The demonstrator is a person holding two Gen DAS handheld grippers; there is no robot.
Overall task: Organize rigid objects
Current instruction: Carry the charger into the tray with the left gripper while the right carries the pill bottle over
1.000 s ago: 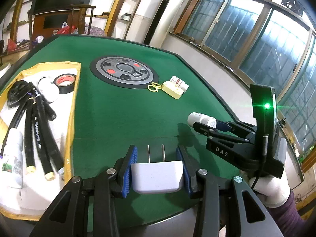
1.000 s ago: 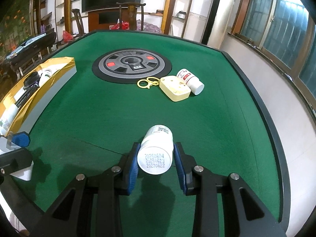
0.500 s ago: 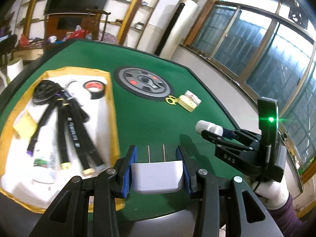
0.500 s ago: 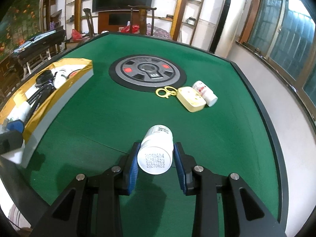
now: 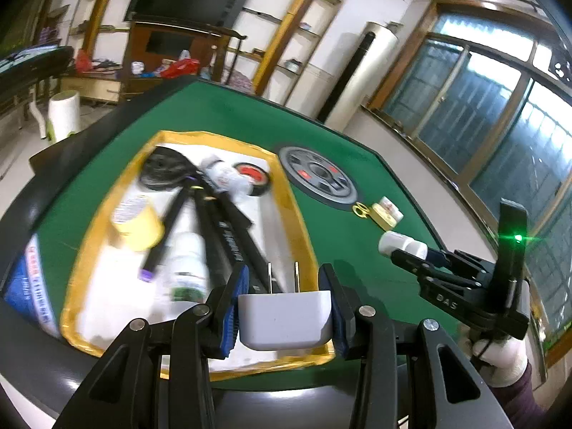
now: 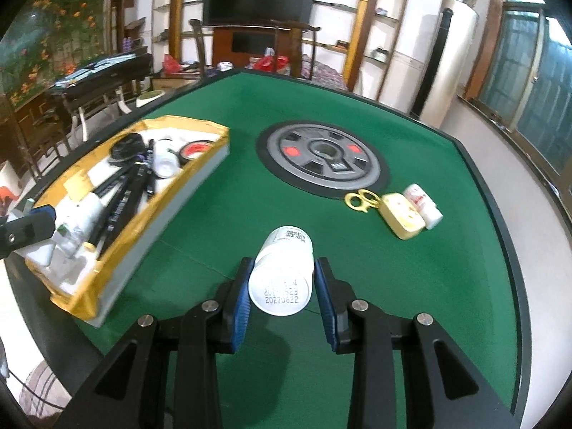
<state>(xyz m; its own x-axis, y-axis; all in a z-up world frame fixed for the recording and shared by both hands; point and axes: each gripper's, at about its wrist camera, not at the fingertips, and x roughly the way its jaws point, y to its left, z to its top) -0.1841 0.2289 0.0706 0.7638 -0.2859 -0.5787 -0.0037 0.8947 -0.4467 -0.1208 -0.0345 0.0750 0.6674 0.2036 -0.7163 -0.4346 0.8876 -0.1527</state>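
The left gripper (image 5: pixel 286 307) is clamped on a white plug adapter (image 5: pixel 284 320), held above the near edge of the gold-rimmed tray (image 5: pixel 302 246) at the green table's (image 6: pixel 411 286) left side. The right gripper (image 6: pixel 282 295) squeezes a white bottle (image 6: pixel 282 275) above the table's near middle, partly closed around it.

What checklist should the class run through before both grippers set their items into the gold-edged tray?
1. Left gripper clamps the white plug adapter: ok.
2. Right gripper clamps the white bottle: ok.
3. Adapter over the tray: ok, at its near end.
4. Bottle over the tray: not ok, above green felt.
5. Free spot in the tray: cannot tell, black tubes crowd it.
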